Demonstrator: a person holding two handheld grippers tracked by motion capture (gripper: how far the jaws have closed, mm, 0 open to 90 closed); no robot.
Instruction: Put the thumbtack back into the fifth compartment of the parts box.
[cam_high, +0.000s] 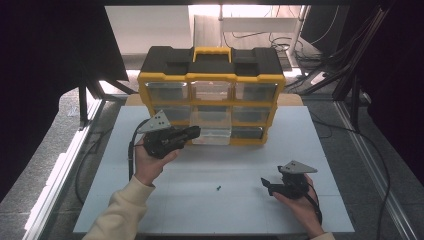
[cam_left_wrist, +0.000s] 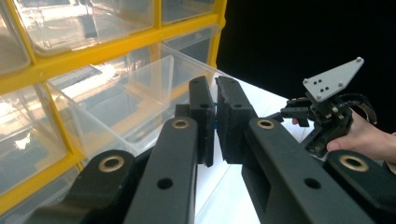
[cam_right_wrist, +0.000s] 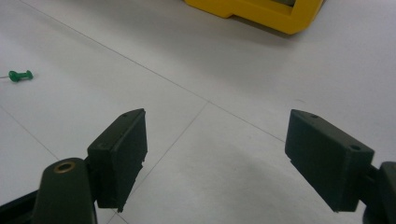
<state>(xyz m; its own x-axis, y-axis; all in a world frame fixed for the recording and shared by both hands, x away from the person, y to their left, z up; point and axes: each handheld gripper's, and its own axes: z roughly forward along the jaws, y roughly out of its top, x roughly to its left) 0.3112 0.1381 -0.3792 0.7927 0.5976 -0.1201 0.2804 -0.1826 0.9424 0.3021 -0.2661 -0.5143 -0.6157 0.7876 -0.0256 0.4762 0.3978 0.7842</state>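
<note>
My left gripper is shut, with a sliver of a small blue thing pinched between its pads. It hovers just left of a clear drawer pulled out of the bottom row of the yellow and black organizer; in the left gripper view that open drawer lies right behind the jaw tips. A green push pin lies on the white table, also seen far left in the right gripper view. My right gripper rests low at the front right, open and empty.
The white table top stretches between the two hands. The organizer's yellow base stands at the back. The right hand and its gripper appear far off in the left gripper view. Dark stands and cables flank the table.
</note>
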